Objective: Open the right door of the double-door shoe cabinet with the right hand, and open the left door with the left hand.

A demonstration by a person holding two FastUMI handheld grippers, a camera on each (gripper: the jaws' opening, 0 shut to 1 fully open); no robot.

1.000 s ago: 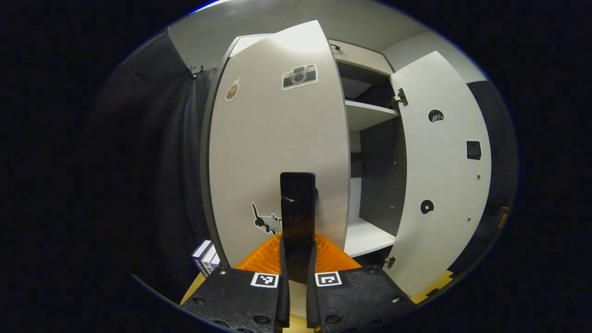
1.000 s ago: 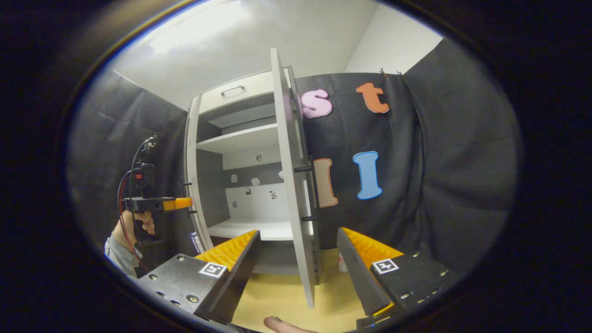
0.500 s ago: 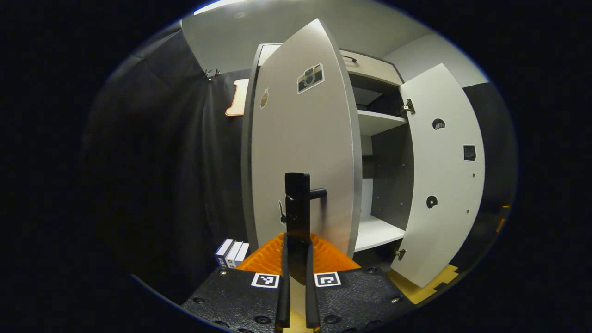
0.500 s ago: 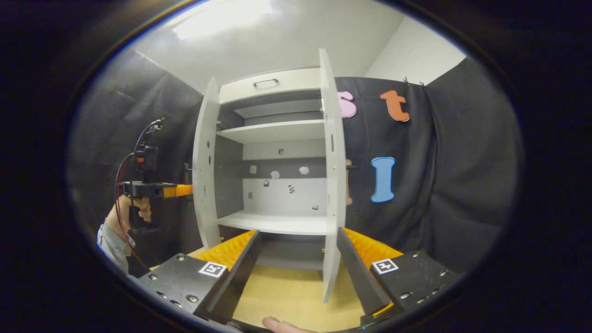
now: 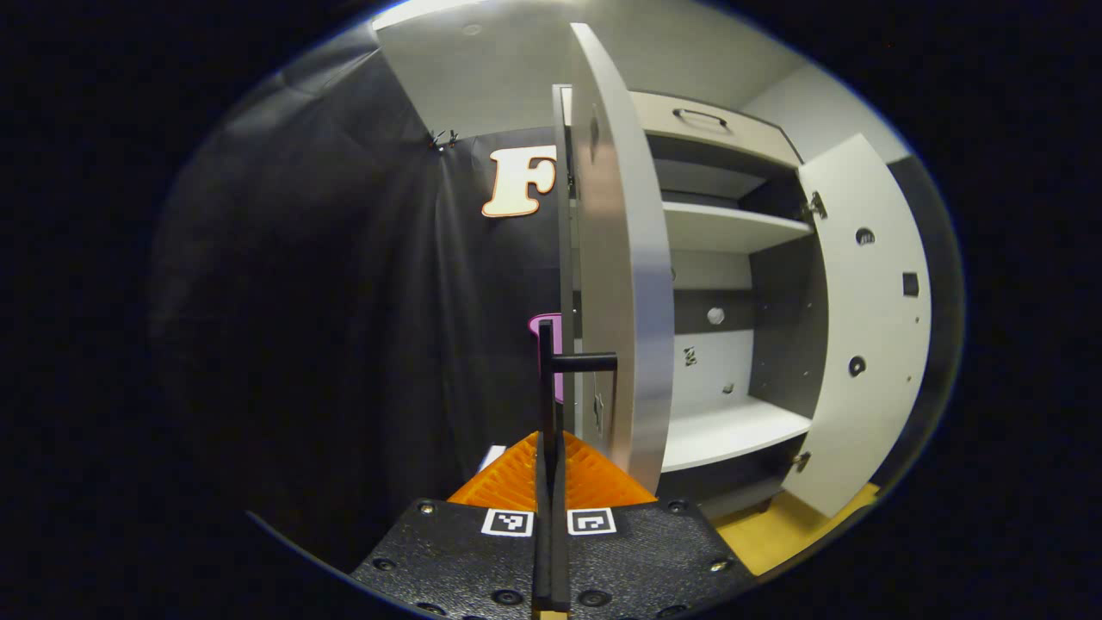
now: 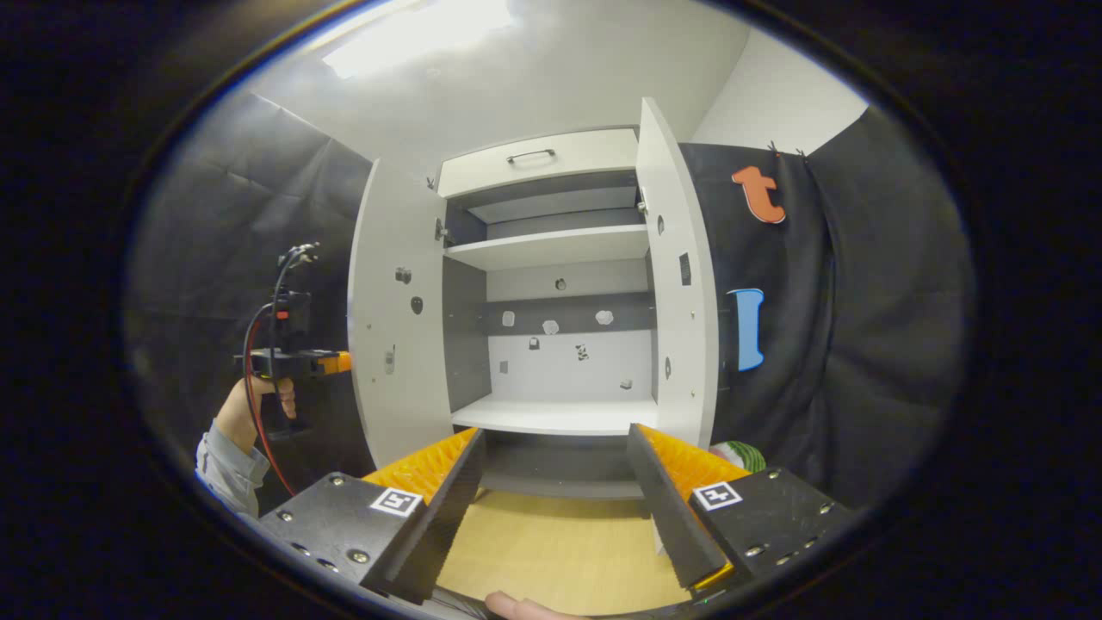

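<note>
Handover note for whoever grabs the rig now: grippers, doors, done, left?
Left gripper: shut on the left door's handle, with the left door swung wide, edge-on in the left gripper view.
Right gripper: open, holding nothing, in front of the cabinet and clear of the right door.
Done: both doors stand open; the shelves show.
Left: probably just release the handle and back the left gripper away.

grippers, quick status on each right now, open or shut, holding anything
Left gripper: shut on the left door handle.
Right gripper: open, holding nothing.
</note>
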